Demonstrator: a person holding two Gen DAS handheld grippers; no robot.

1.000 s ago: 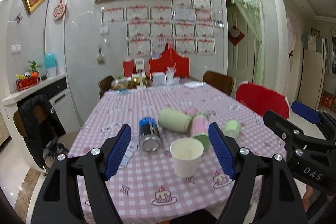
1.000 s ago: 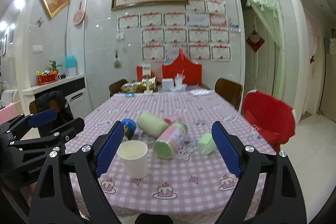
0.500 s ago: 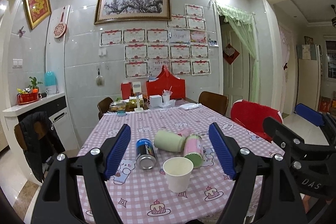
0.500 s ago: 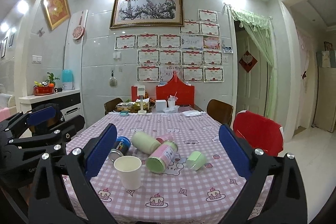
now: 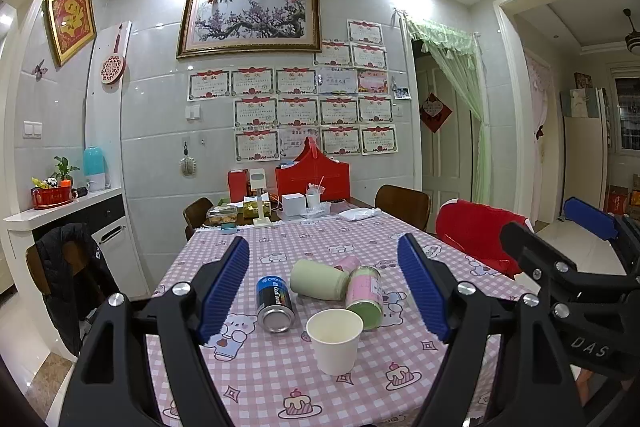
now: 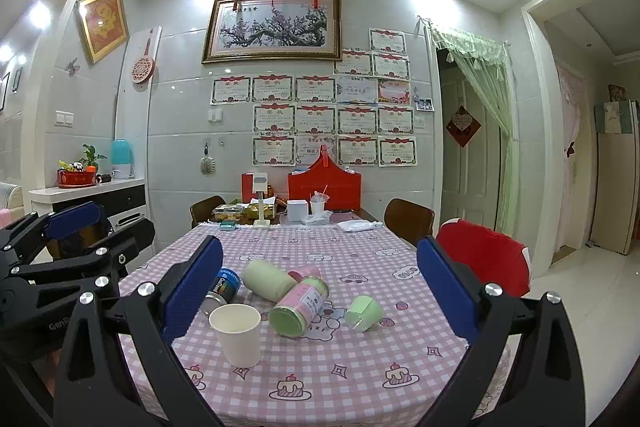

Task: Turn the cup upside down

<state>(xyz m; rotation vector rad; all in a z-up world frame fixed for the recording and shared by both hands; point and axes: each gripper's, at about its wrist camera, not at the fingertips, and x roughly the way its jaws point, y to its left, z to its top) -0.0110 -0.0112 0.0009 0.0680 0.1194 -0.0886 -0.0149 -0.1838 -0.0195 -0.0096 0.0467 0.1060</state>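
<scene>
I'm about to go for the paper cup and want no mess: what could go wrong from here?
1. The paper cup stands upright, right beside the blue can and the pink jar, both lying on their sides; a wide-open left gripper could nudge them rolling.
2. Its thin wall may crush under a hard squeeze.
3. The right gripper is open close by; the two could collide.

Cup (image 5: 335, 339): white. Can (image 5: 274, 303): blue, silver end. Jar (image 6: 299, 307): pink label, green lid. Counter (image 6: 360, 379) cloth: pink-and-white check with cake motifs. Chair cover (image 6: 484, 259): red.
</scene>
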